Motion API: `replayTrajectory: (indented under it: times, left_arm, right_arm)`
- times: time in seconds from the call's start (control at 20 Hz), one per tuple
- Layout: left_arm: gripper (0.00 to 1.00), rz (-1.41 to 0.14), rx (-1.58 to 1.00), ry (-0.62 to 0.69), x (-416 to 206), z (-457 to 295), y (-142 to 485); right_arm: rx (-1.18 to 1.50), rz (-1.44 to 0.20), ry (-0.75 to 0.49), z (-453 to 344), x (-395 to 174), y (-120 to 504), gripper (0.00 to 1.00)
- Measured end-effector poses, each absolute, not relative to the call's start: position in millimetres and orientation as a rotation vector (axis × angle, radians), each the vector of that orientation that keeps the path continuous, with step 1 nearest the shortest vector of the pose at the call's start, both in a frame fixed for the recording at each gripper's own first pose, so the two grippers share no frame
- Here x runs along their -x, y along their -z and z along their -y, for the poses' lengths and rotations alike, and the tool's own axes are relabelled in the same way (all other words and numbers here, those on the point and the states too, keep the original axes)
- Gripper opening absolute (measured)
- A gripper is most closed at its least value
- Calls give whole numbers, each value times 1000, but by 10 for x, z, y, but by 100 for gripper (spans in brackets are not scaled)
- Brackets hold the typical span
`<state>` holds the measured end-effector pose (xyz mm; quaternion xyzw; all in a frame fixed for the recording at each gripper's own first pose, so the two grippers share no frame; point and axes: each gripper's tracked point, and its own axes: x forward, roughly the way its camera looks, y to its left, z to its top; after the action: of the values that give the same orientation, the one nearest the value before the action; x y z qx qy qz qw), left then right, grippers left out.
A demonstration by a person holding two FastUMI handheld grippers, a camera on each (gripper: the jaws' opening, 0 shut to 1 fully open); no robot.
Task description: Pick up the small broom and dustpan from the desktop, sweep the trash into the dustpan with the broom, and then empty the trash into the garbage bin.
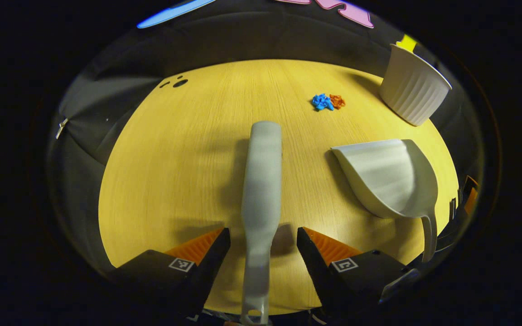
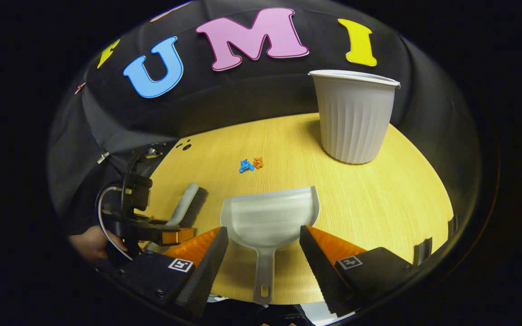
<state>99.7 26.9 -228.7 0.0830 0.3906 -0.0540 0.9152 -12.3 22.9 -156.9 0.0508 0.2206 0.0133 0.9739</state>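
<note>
Broom (image 1: pixel 261 190), wooden desktop (image 1: pixel 175 158), black cloth wall (image 2: pixel 252 99)

1. Warm, moderate light falls on the desktop (image 1: pixel 175 181); the booth around it stays dim.
2. Soft shadows spread left of the broom (image 1: pixel 261 190) between the left gripper (image 1: pixel 263 246) fingers.
3. Fisheye bending curves the table edges.
4. The near fingers look slightly soft.
</note>
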Motion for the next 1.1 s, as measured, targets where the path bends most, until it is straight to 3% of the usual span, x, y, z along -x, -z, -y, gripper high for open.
replayTrajectory:
  times: [0.25,0.55,0.65,0.7,1.1]
  left_arm:
    - [90,-799,-156,107,-1111,-234,2337]
    - [69,-784,-146,95,-1154,-246,2354]
    - [52,-763,-137,90,-1150,-261,2325]
    - [39,-759,-136,87,-1149,-263,2358]
    - [26,-668,-96,101,-1170,-267,2323]
  right_arm:
    - [-119,-484,-18,-151,70,1685,99]
    - [-157,-539,-10,-157,39,1853,99]
    - [-170,-571,1,-165,48,1917,99]
    - [-189,-591,-1,-191,60,1934,99]
    - [-207,-672,30,-199,156,2106,99]
